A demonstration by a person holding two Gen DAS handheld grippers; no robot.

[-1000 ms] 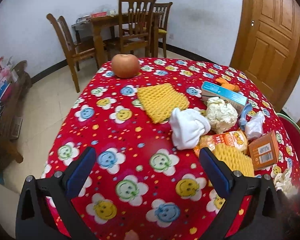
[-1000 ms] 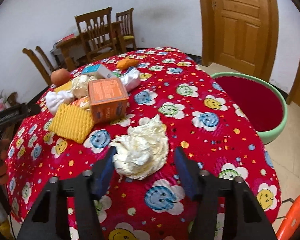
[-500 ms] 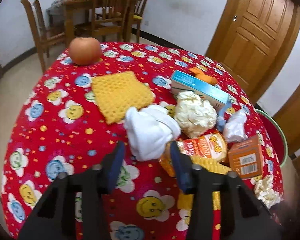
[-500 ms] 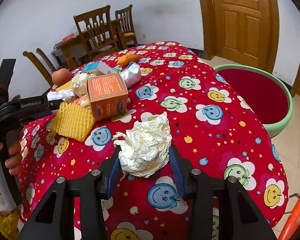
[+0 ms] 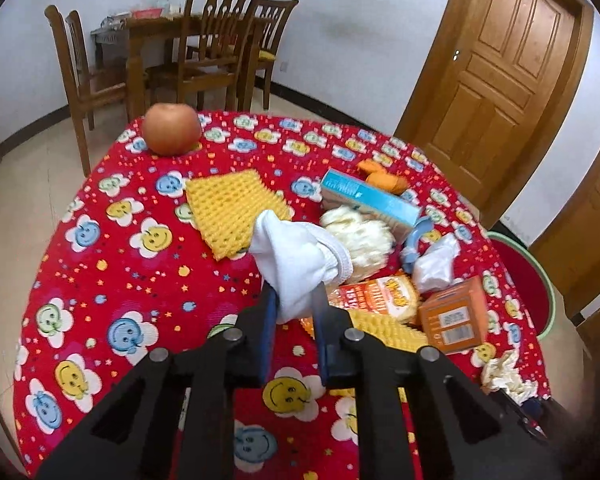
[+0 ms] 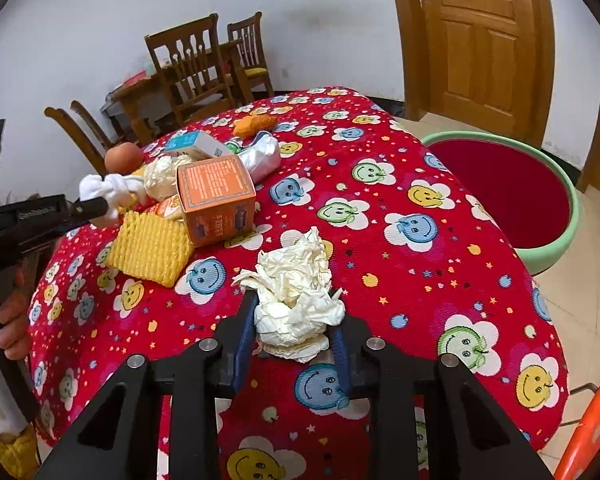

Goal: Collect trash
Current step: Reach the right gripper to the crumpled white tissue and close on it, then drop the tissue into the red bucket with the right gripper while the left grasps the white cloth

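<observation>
Left gripper: jaws clamped on a white cloth wad, which sits bunched above the fingertips over the red smiley-print tablecloth.

Right gripper: jaws closing, blue pads pressing both sides of a crumpled cream paper ball at the near centre of the table. The ball rests against the cloth.

Trash pile, left wrist view: a yellow foam net lies left of the cloth wad. A second paper ball lies just right of it, with a blue carton behind. An orange box stands at the right, beside a snack packet and a crumpled white wrapper. An orange scrap lies beyond the carton. An apple sits at the far left edge of the table.

A green-rimmed red basin stands right of the table, below its edge. A person's hand holds the left gripper's handle at the left edge of the right wrist view.
</observation>
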